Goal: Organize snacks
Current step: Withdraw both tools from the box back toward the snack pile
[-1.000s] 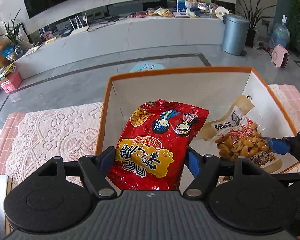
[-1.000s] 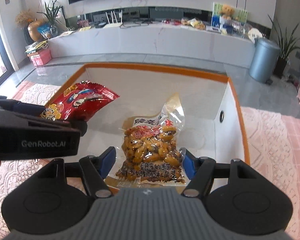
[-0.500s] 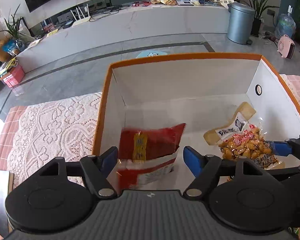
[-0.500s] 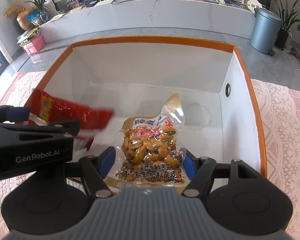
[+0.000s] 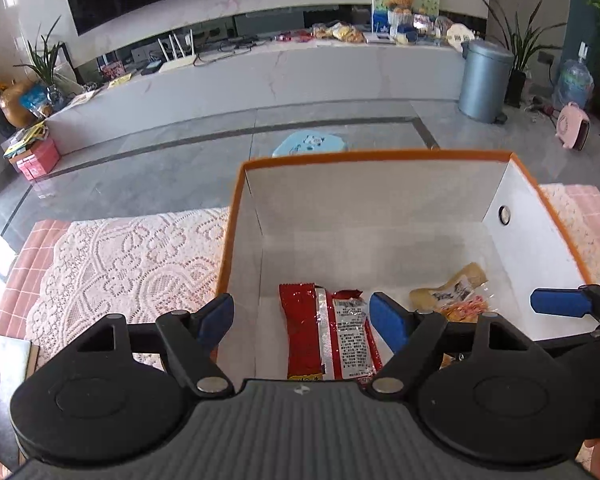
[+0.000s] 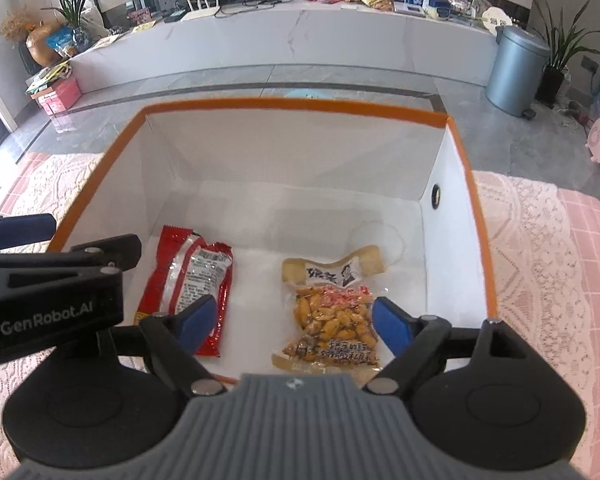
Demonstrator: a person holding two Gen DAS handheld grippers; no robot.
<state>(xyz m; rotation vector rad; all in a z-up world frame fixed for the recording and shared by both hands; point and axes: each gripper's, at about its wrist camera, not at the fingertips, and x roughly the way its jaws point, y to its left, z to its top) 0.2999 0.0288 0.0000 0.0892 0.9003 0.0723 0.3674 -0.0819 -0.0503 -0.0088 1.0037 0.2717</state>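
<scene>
A white box with an orange rim (image 5: 376, 155) (image 6: 300, 103) stands on the lace cloth. A red snack bag (image 5: 332, 336) (image 6: 190, 280) lies back side up on the box floor at the left. A clear bag of yellow beans (image 6: 334, 316) (image 5: 452, 296) lies on the floor at the right. My left gripper (image 5: 302, 316) is open and empty above the red bag. My right gripper (image 6: 288, 320) is open and empty above the bean bag. The left gripper's body shows at the left of the right wrist view (image 6: 56, 300).
A lace cloth over a pink checked table (image 5: 120, 264) (image 6: 540, 264) surrounds the box. A notebook and pens (image 5: 4, 368) lie at the table's near left. Beyond are a grey floor, a long white counter (image 5: 260, 76) and a grey bin (image 5: 484, 76).
Both grippers opened. The red bag fell from my left gripper and the bean bag from my right gripper onto the box floor. Both grippers have risen and pulled back.
</scene>
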